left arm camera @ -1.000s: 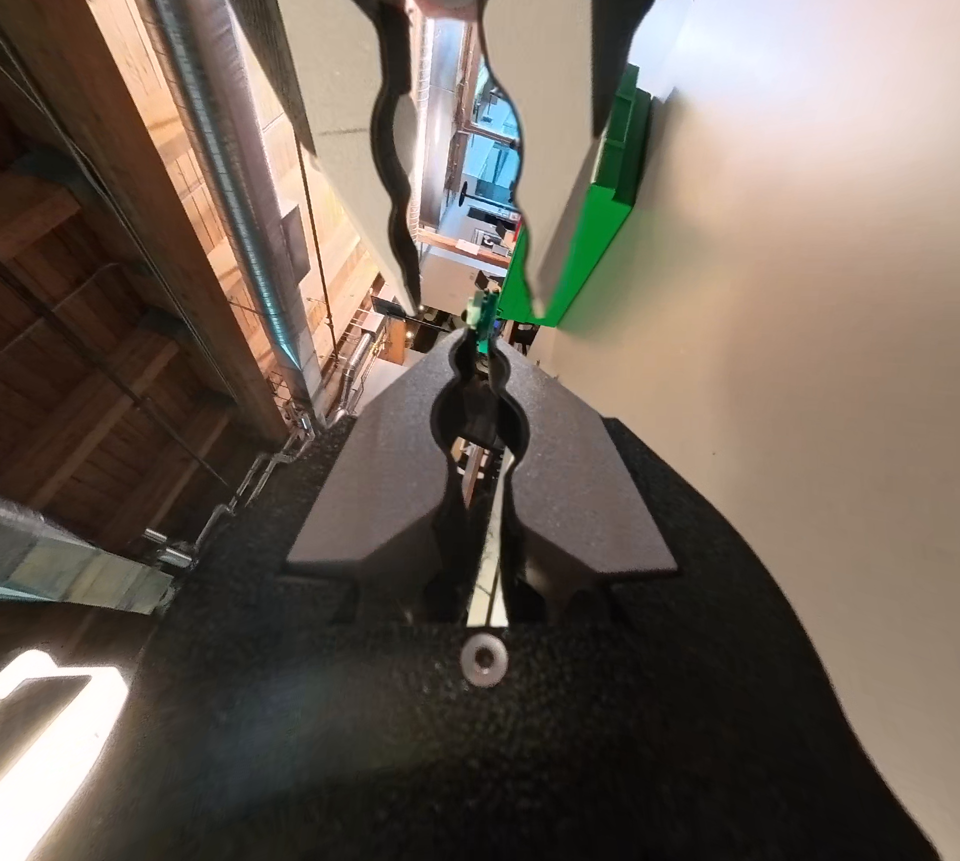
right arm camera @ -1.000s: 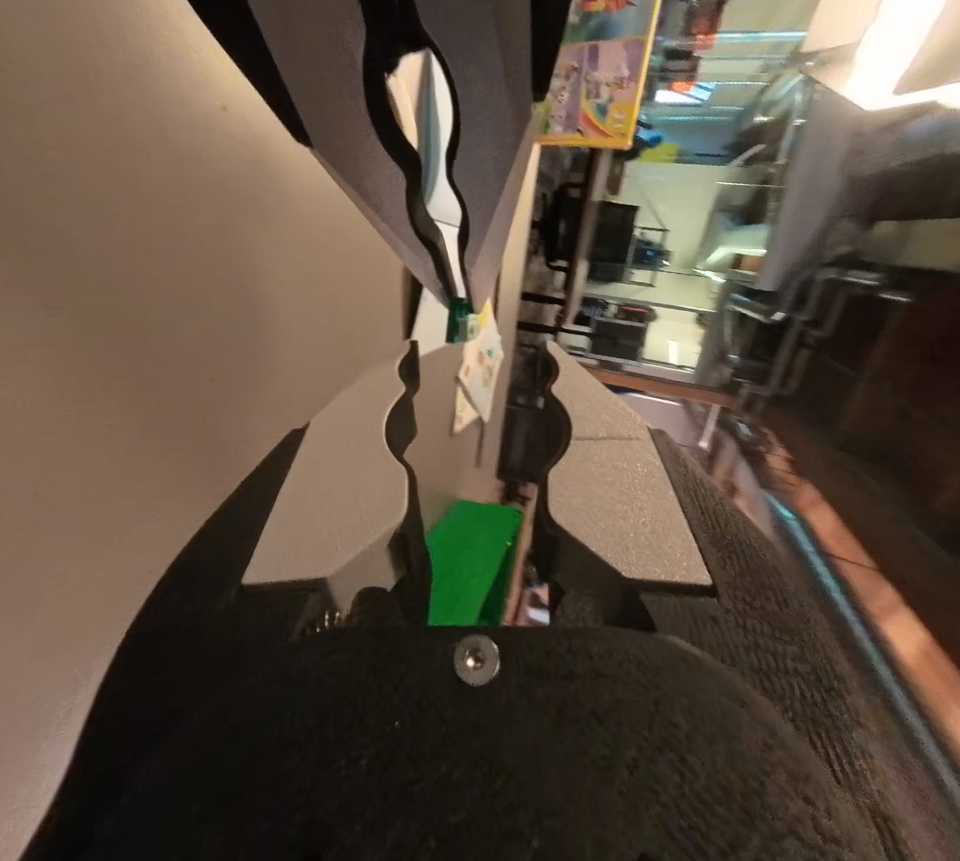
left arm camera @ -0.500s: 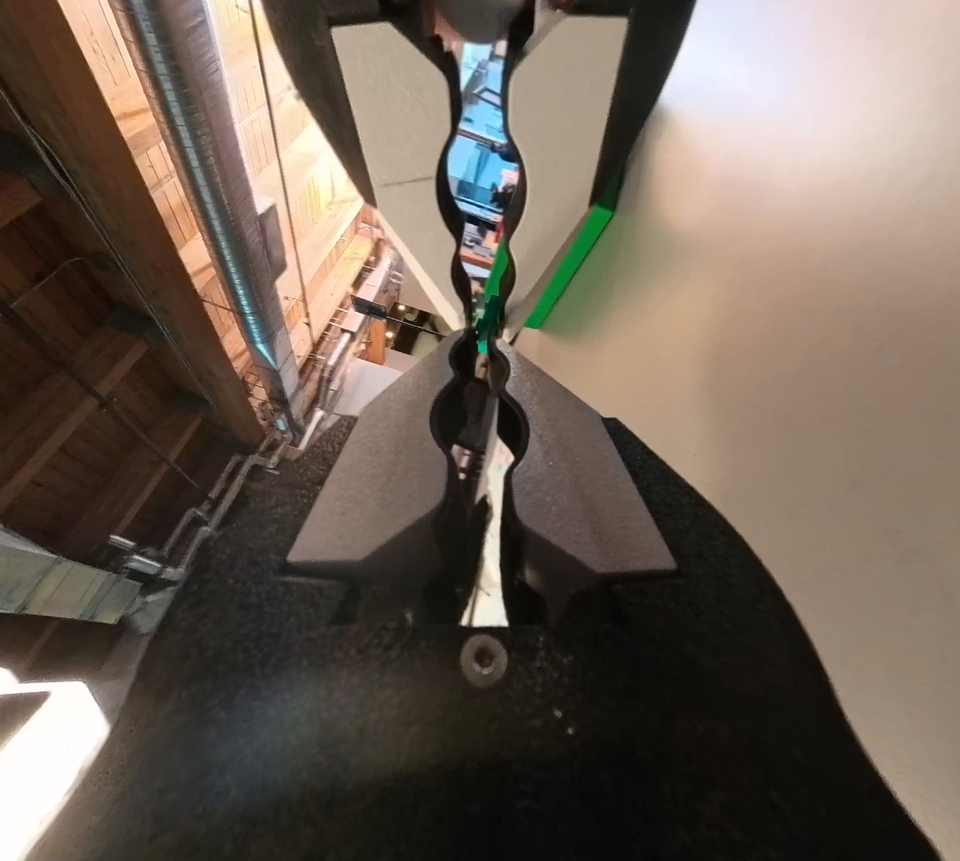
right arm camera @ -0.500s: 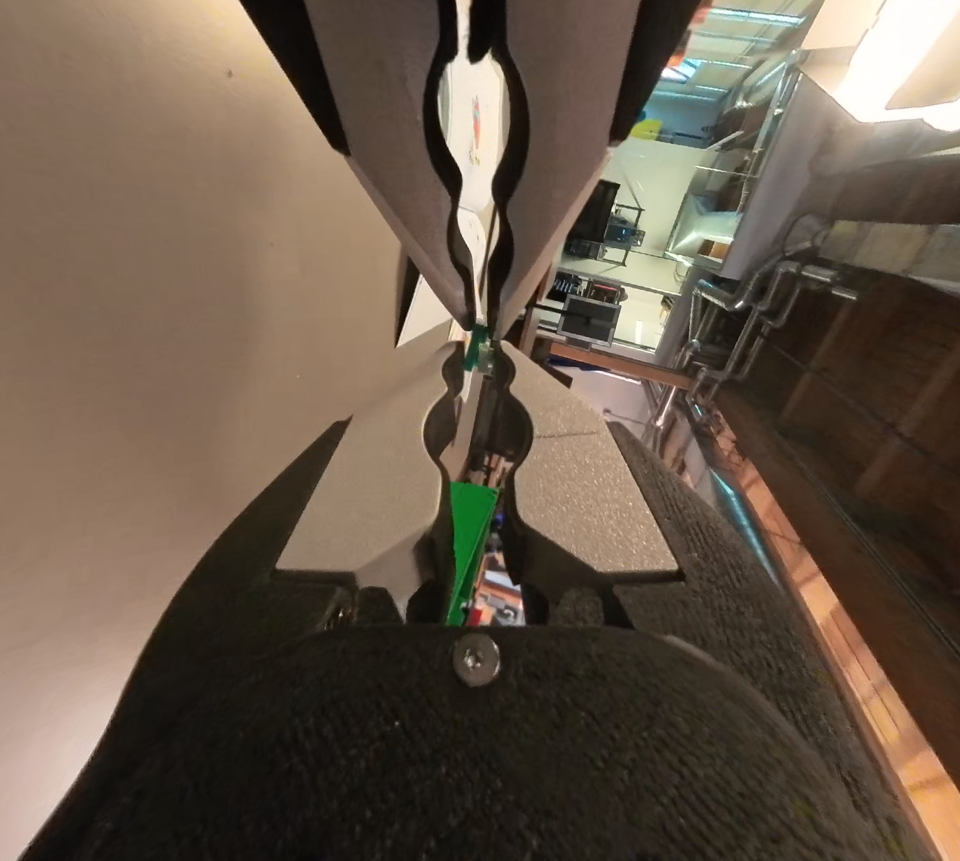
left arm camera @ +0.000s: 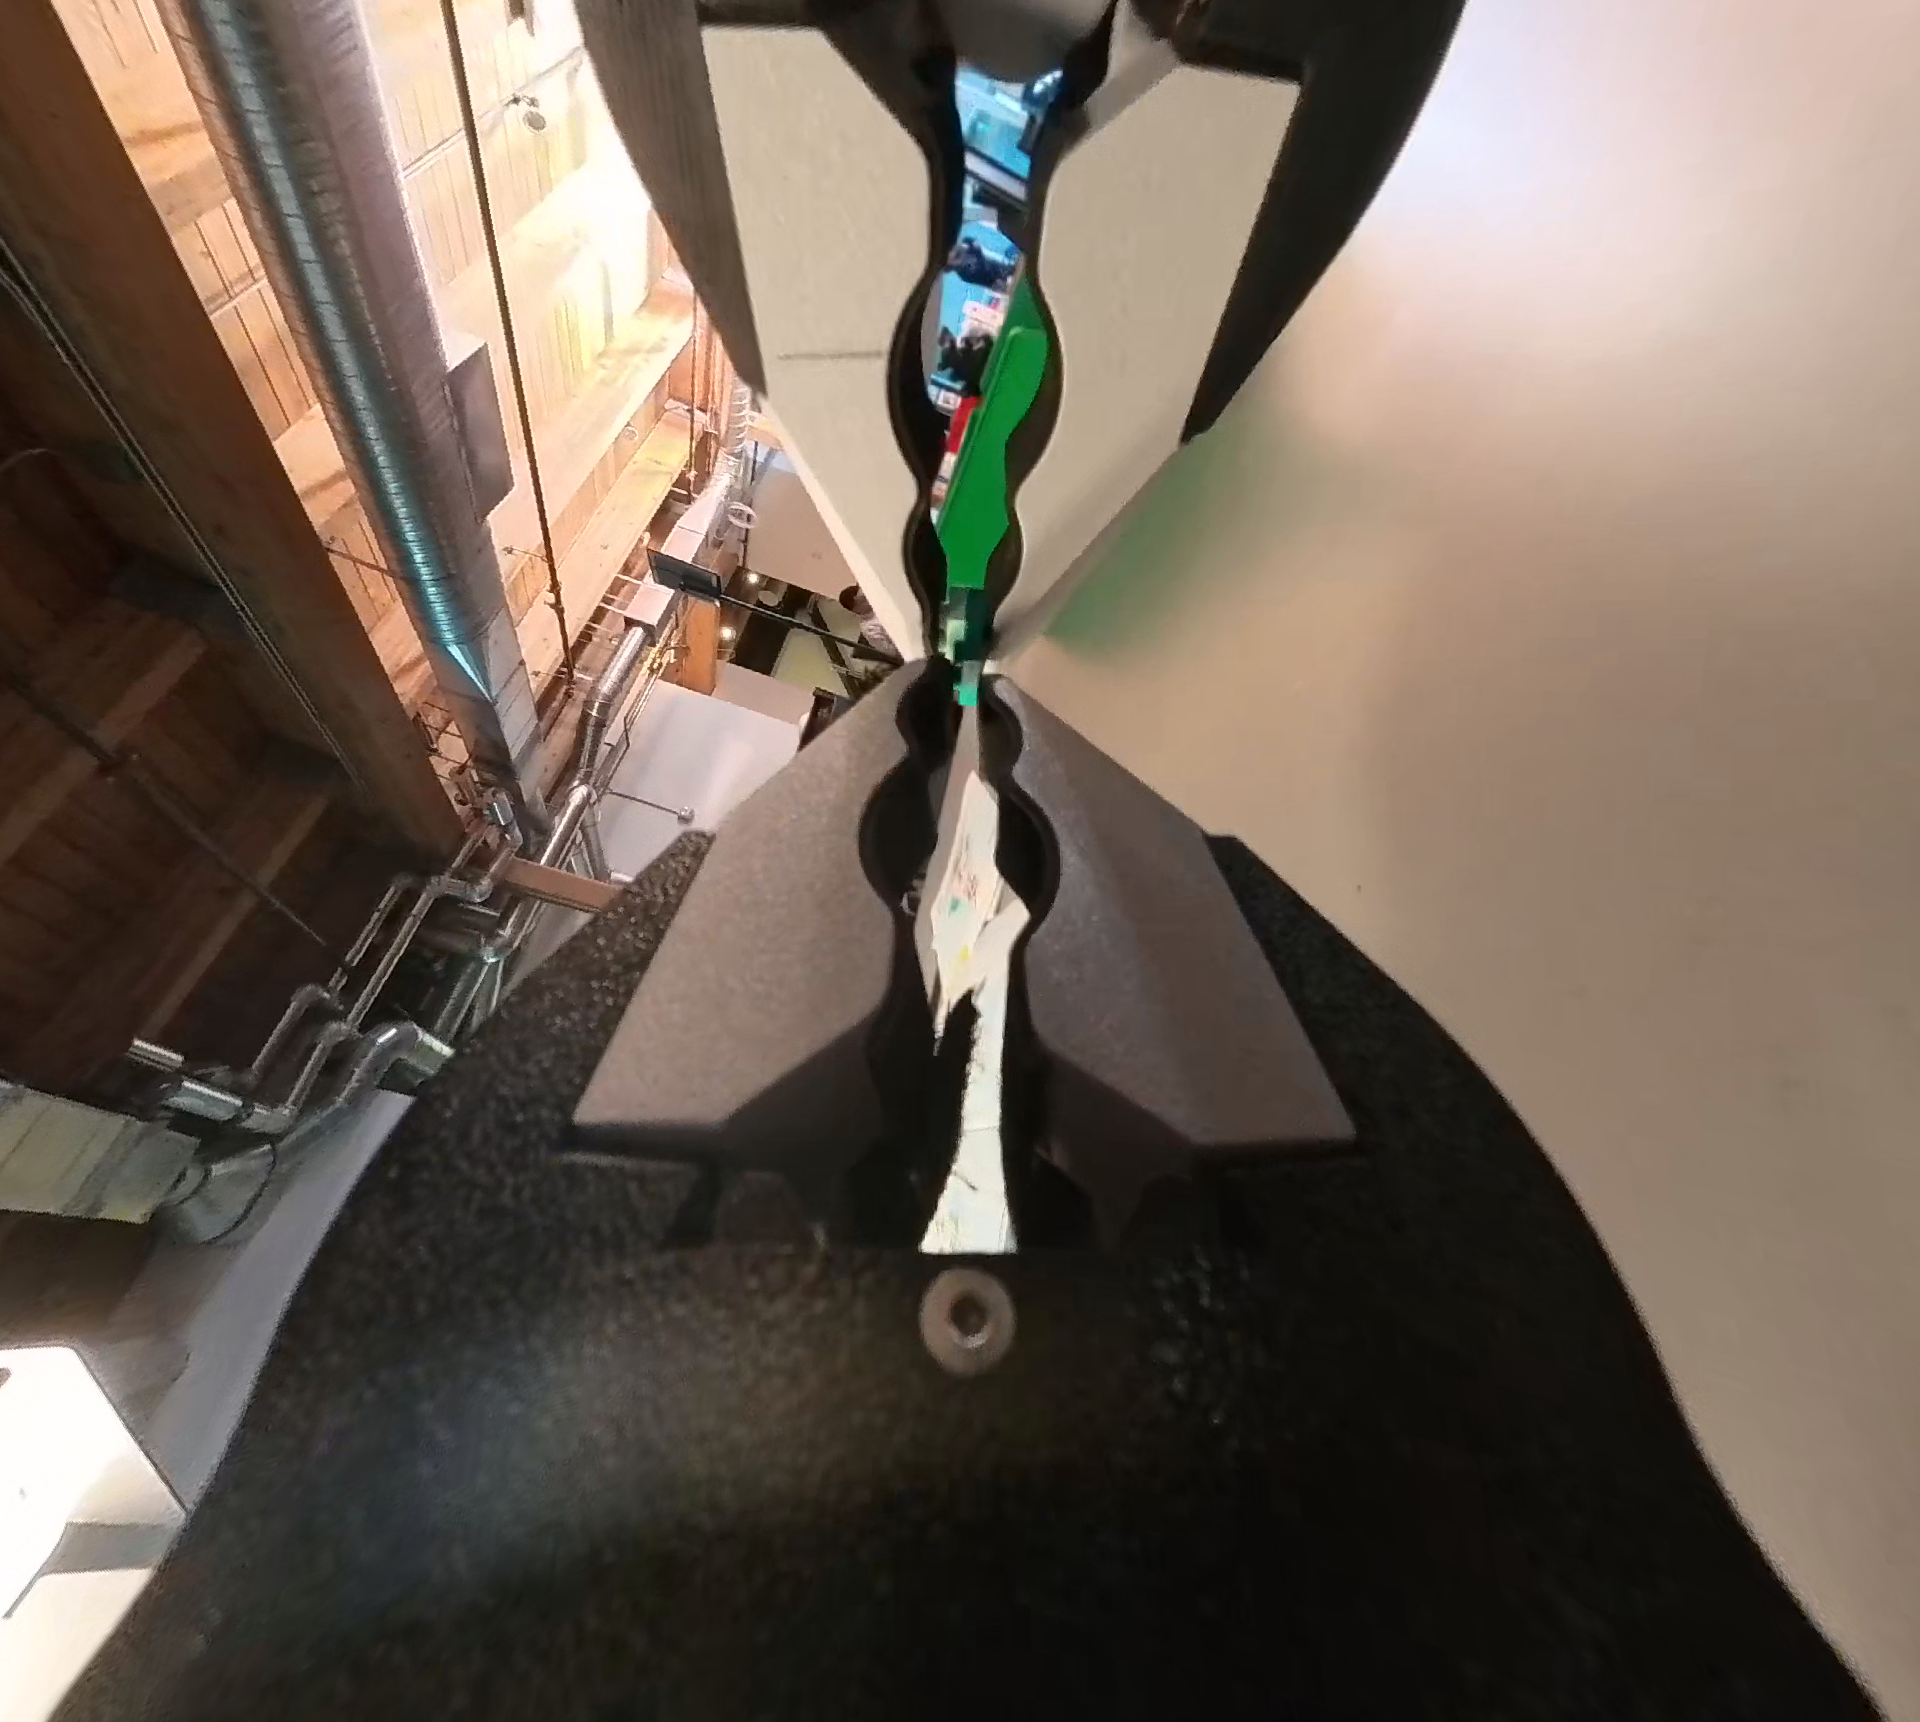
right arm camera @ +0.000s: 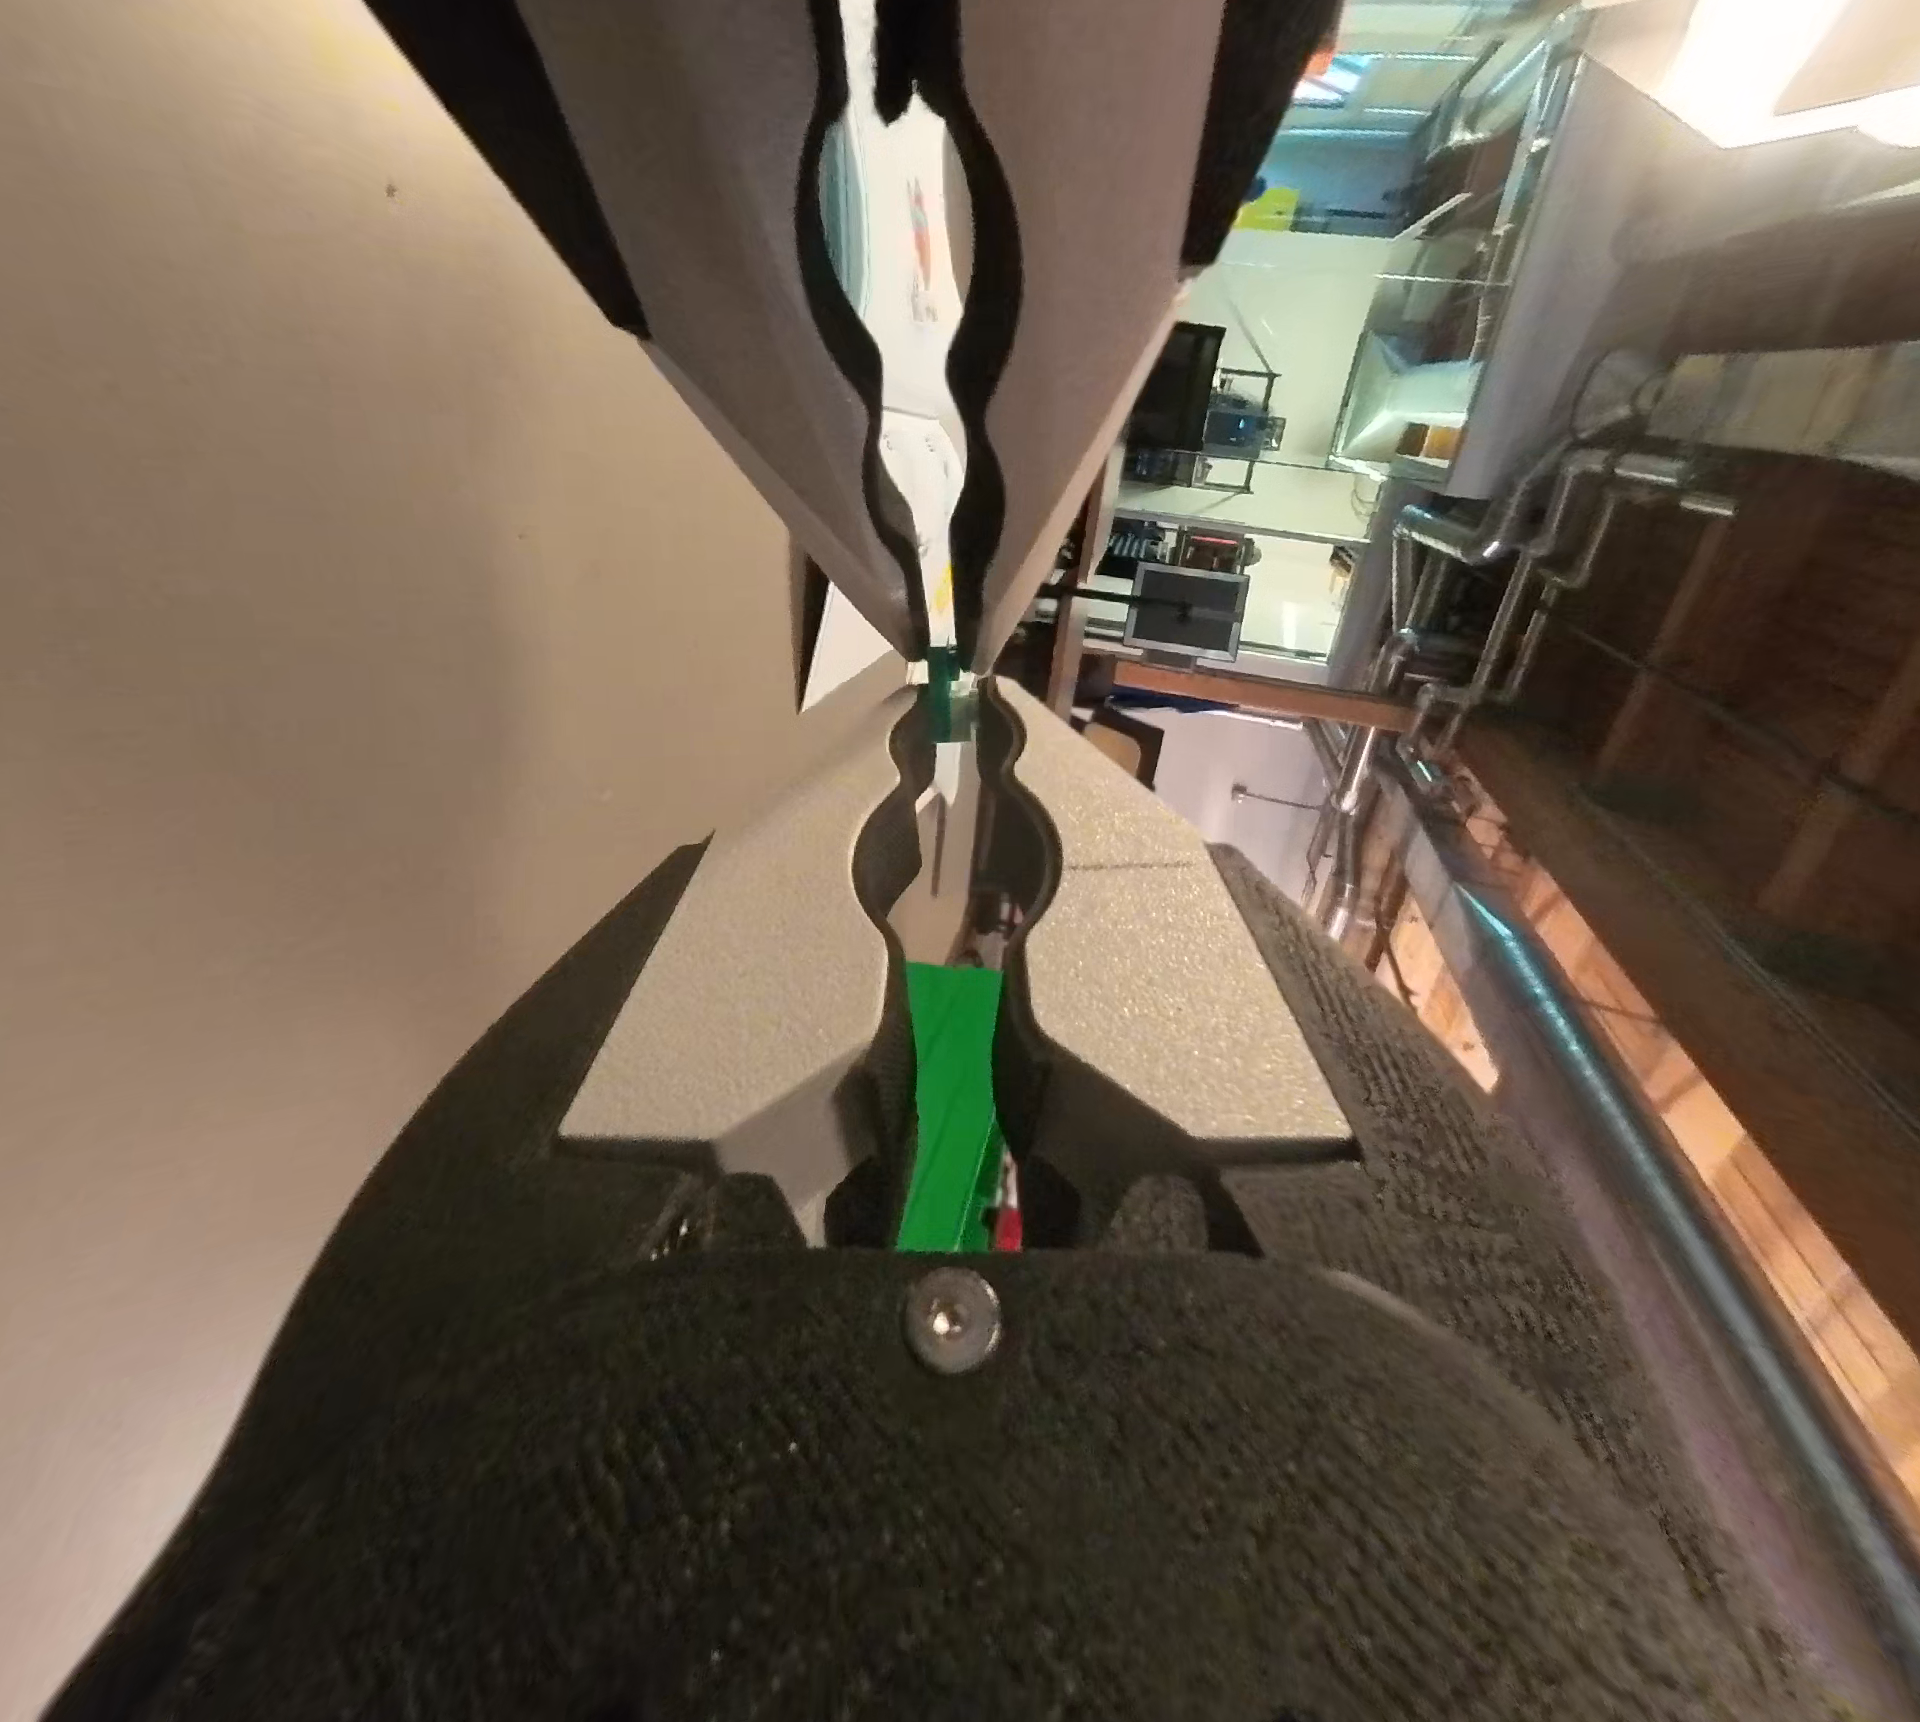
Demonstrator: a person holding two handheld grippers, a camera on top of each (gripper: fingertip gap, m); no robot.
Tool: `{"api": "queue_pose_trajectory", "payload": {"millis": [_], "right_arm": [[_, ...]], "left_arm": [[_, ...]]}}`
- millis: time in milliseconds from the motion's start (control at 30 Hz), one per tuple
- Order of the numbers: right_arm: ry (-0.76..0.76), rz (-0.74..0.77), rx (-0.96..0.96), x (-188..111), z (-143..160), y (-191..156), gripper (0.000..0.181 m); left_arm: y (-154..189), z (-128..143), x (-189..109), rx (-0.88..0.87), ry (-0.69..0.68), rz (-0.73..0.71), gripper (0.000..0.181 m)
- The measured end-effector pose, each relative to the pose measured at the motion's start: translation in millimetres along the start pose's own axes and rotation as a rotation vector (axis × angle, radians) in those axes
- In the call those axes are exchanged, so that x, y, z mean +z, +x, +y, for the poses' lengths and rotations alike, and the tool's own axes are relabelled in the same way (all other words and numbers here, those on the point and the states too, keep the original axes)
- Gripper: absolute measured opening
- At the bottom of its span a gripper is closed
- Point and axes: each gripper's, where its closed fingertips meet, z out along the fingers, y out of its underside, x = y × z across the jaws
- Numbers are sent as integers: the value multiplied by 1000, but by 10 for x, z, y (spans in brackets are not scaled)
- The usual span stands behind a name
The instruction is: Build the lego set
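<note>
Green lego piece (left arm camera: 964,673) (mostly hidden), both grippers pinching

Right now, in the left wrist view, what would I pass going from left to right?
You'd pass a wooden beam → silver duct → small green brick → pale tabletop.

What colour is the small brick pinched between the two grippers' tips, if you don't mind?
Green; the small brick shows best in the right wrist view.
</note>
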Motion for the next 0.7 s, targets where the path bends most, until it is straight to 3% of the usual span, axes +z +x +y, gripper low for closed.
{"api": "queue_pose_trajectory", "payload": {"millis": [167,267,333,500,600,700], "right_arm": [[82,-36,102,69,-33,-62,8],[142,-100,297,175,61,-180,54],[155,-84,524,332,354,-211,63],[277,91,1120,596,1021,160,62],[398,268,1202,745,1191,474,58],[416,368,1206,1055,1259,548,56]], "left_arm": [[15,73,3,8,-27,11,1],[-11,141,-10,31,-57,-5,1],[-9,220,-20,57,-87,-8,1],[-10,316,-5,40,-116,-7,1],[-4,348,2,44,-121,-8,1],[-2,395,3,41,-139,-10,2]]}}
